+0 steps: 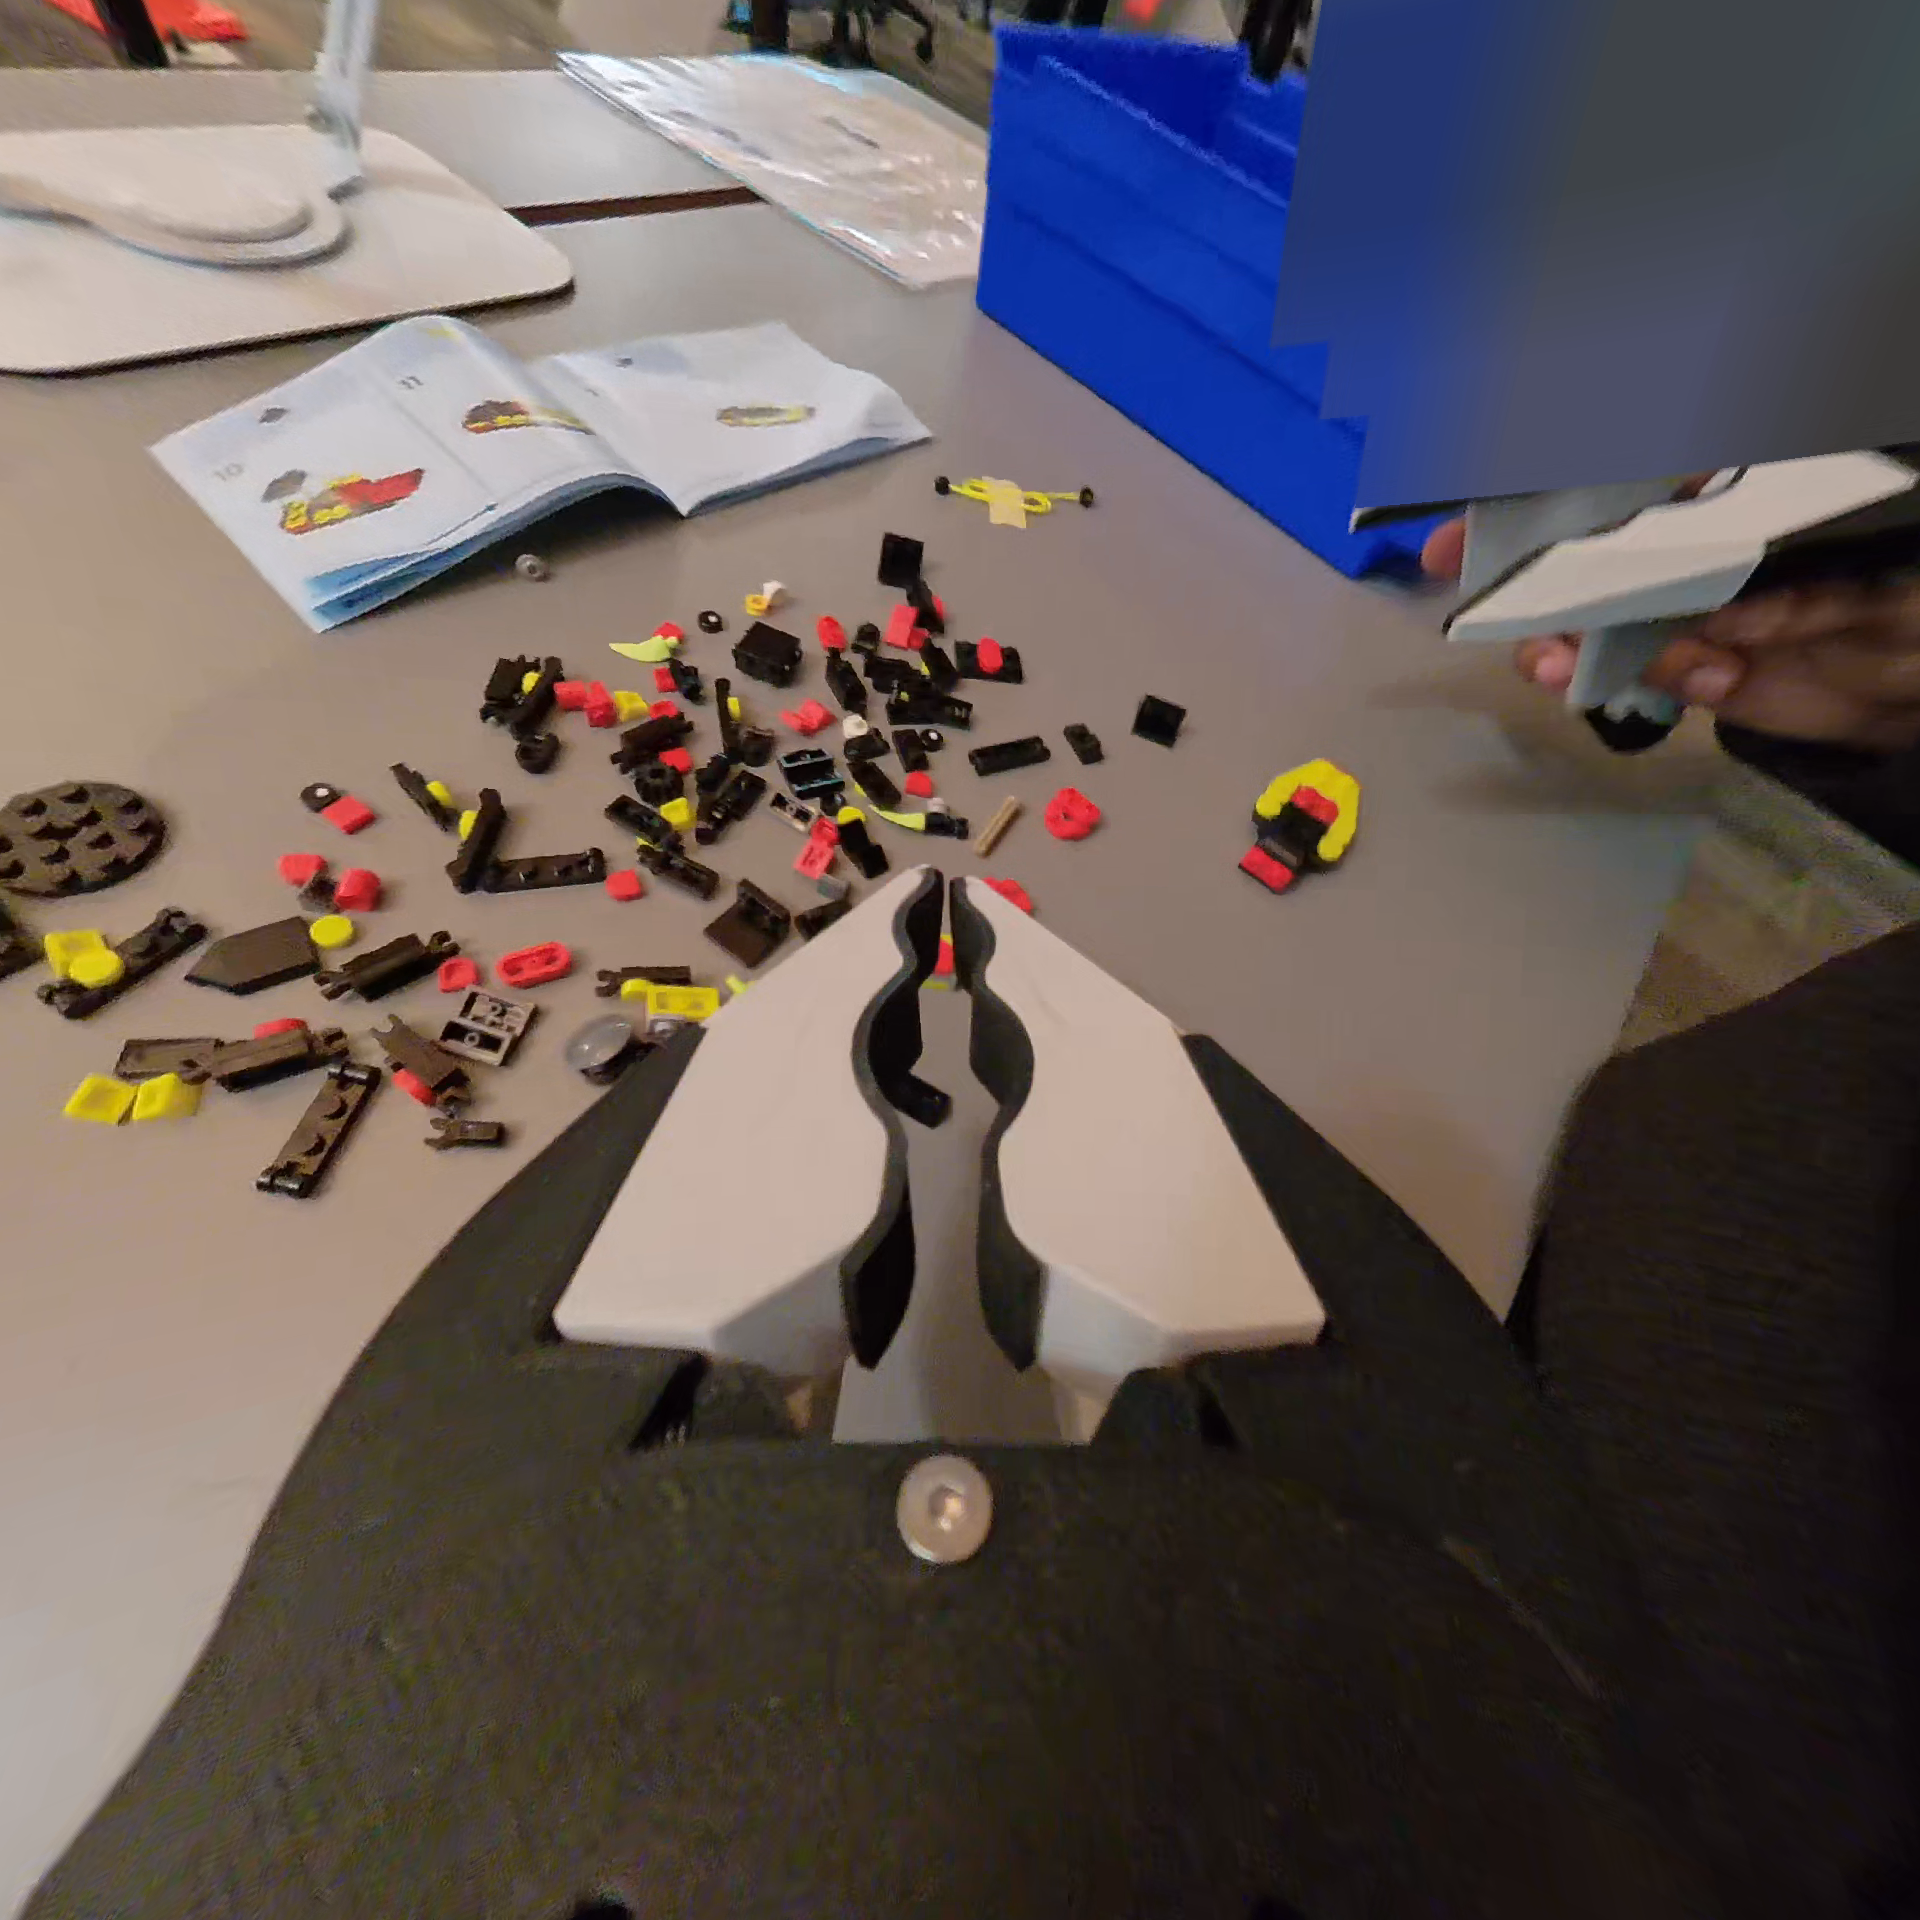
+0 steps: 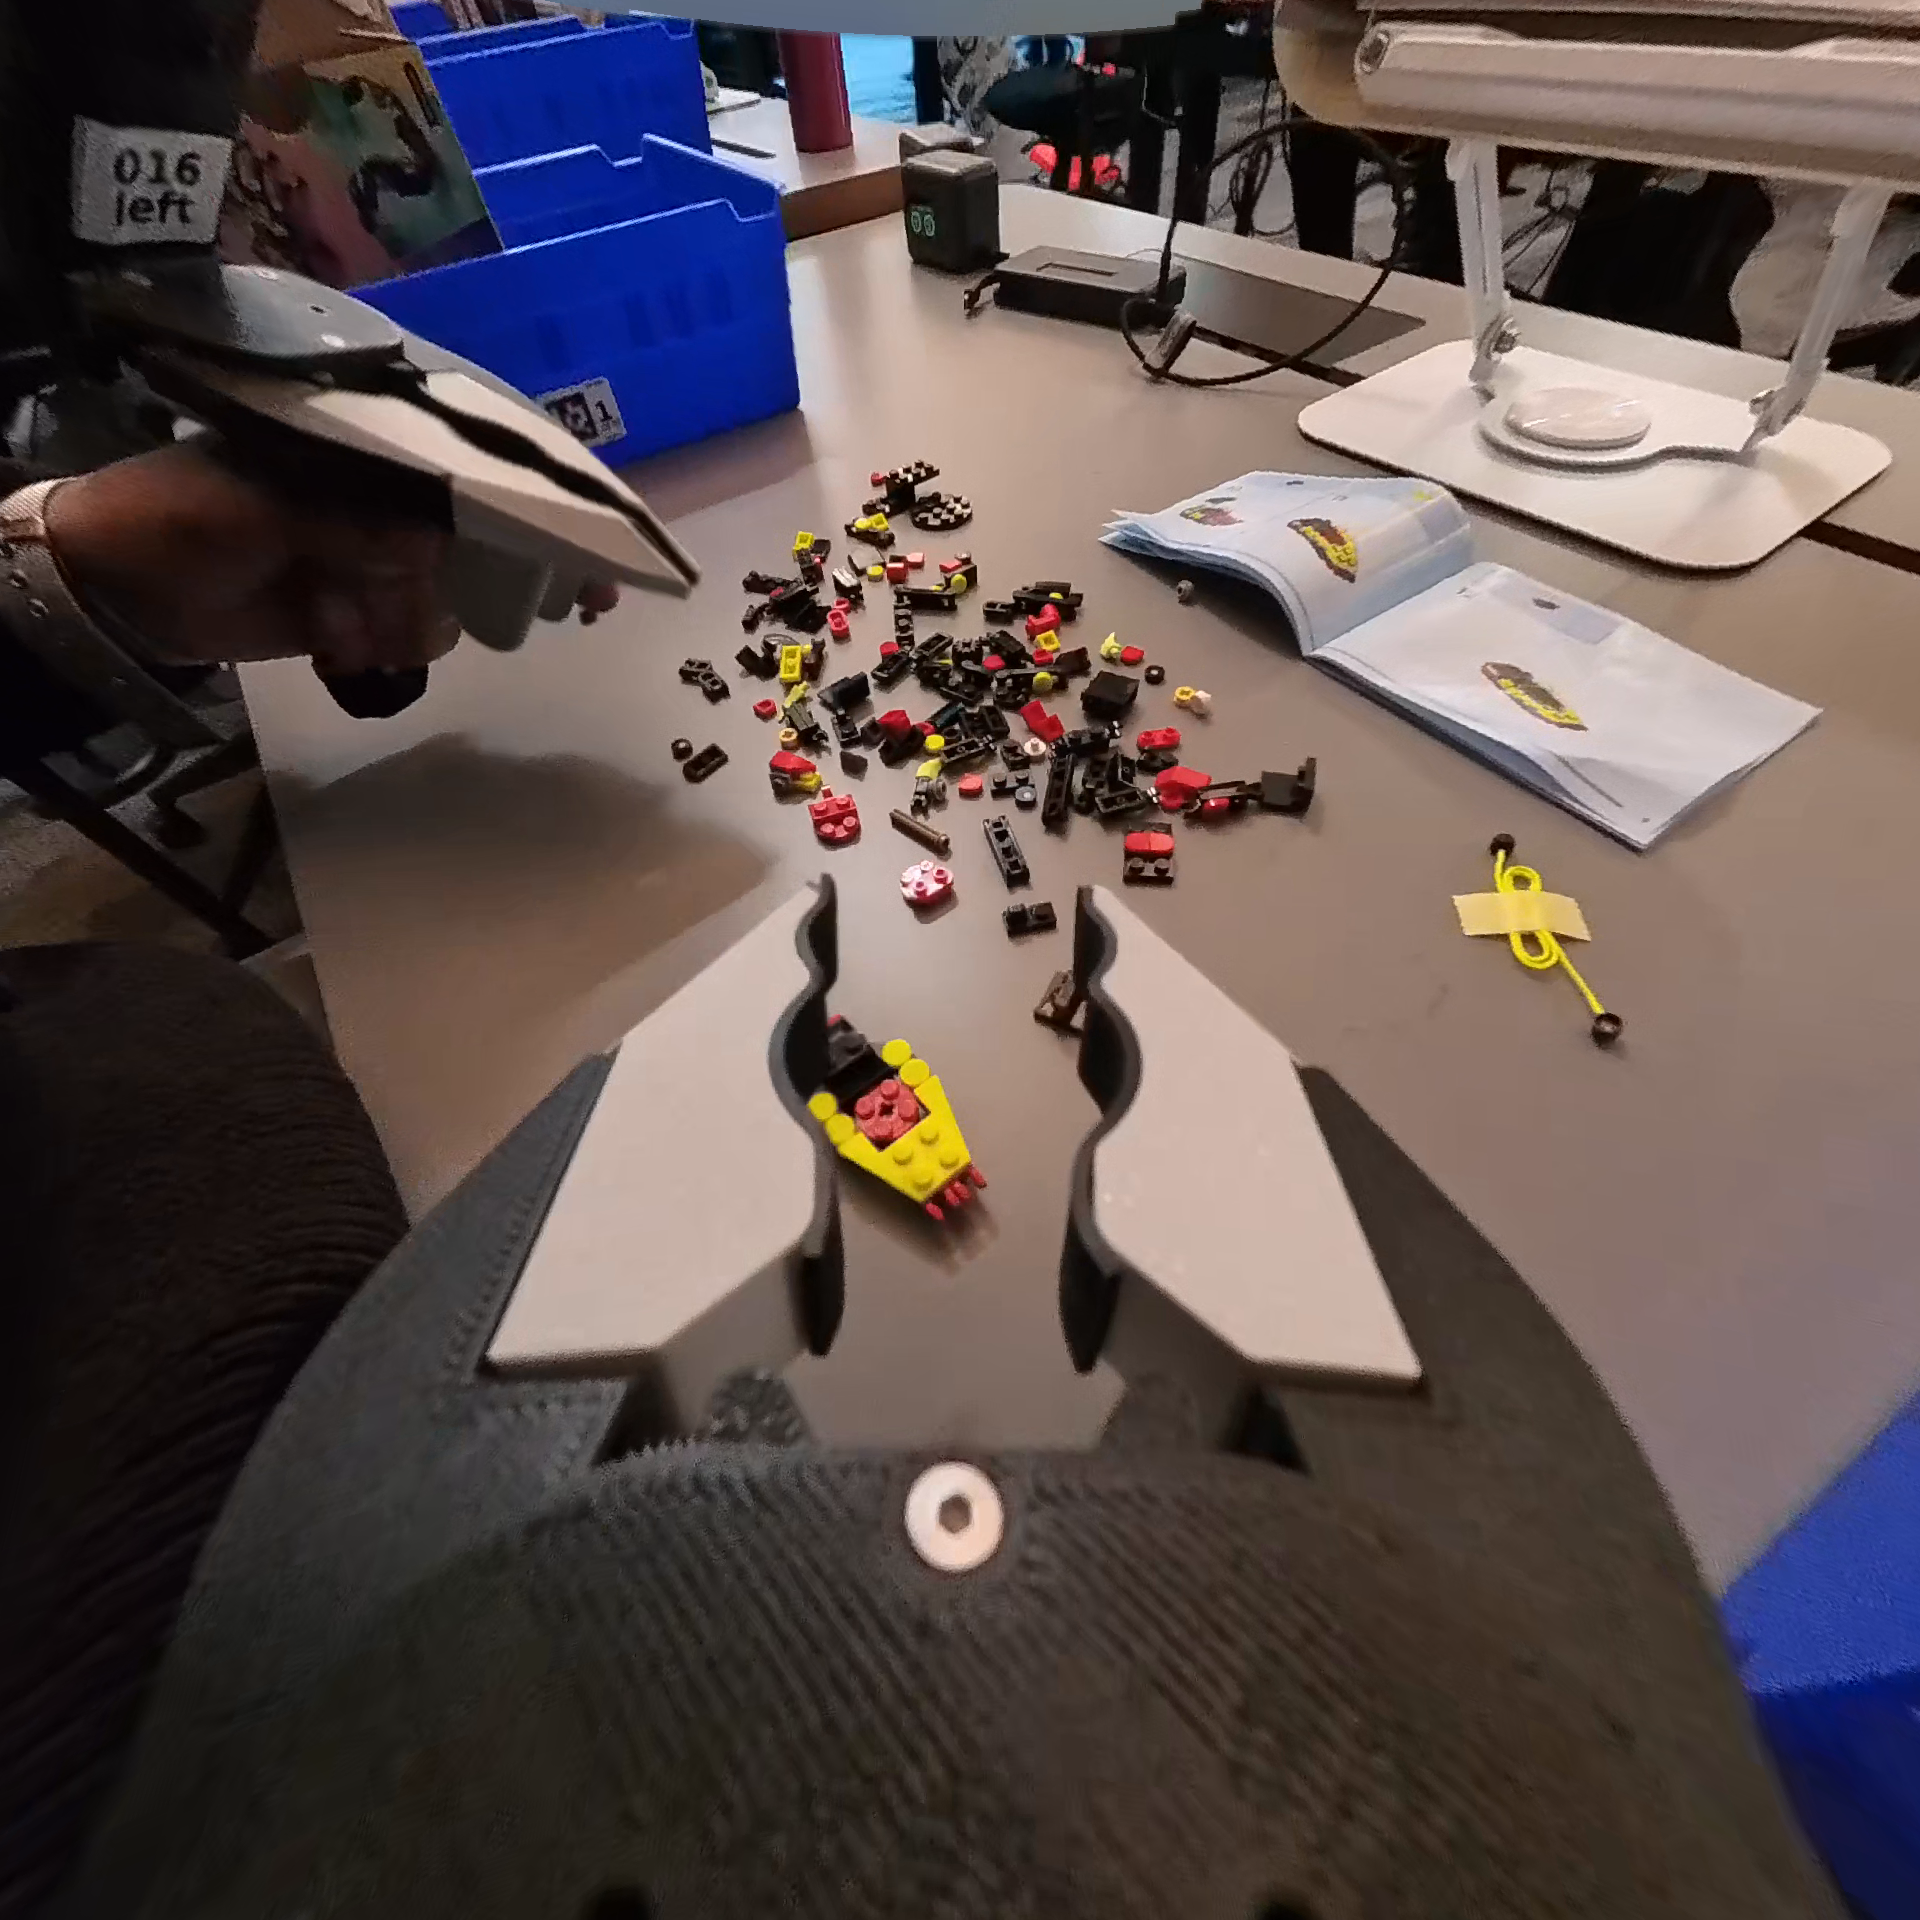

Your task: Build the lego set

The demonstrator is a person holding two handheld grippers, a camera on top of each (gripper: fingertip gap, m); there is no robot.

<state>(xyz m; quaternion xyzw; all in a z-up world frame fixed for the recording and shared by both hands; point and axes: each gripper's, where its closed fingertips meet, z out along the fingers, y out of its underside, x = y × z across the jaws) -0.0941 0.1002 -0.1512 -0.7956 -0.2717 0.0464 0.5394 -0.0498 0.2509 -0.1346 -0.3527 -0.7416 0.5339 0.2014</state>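
A small yellow, red and black partial build (image 2: 894,1127) lies on the grey table (image 2: 1351,1195), between the spread fingers of my right gripper (image 2: 956,888), which is open and empty above it. The build also shows in the left wrist view (image 1: 1304,821). A pile of loose black, red and yellow pieces (image 1: 790,748) lies beyond both grippers (image 2: 966,696). My left gripper (image 1: 940,883) is shut, tips together, held over the near edge of the pile. A small black piece (image 1: 920,1096) shows in the gap between its fingers; I cannot tell if it is held.
An open instruction booklet (image 1: 520,436) lies behind the pile (image 2: 1455,634). Blue bins (image 1: 1143,260) stand along one side (image 2: 623,301). A yellow string with tape (image 2: 1527,920), a white stand base (image 2: 1590,447) and a black round plate (image 1: 78,836) are also on the table. The left gripper's tips are roughly 15 centimeters from the right gripper's. From my left tips it is roughly 20 centimeters to the black round plate (image 1: 78,836); from my right, 35 centimeters. My right wrist view (image 2: 936,507) looks at it from another angle.
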